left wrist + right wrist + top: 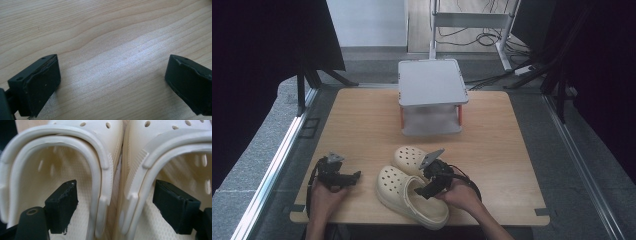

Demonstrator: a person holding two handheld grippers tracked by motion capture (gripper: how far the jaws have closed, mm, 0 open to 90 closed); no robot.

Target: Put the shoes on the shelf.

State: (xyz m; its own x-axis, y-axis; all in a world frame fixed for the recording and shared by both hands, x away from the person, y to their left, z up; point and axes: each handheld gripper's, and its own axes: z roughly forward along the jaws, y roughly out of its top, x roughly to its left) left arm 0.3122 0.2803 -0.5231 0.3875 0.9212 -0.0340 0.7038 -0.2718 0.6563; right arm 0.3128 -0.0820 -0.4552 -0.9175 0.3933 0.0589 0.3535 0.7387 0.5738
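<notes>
Right gripper (426,191) straddles the touching inner walls of two cream clogs, one jaw down inside the near clog (50,185) and the other inside the far clog (175,170); its jaws stand apart and press on neither wall (a gap shows beside each). Both clogs sit side by side at the front of the wooden counter (362,115). Left gripper (354,176) rests over bare wood nearby, jaws wide and holding nothing. Behind stands a small grey shelf (432,82).
</notes>
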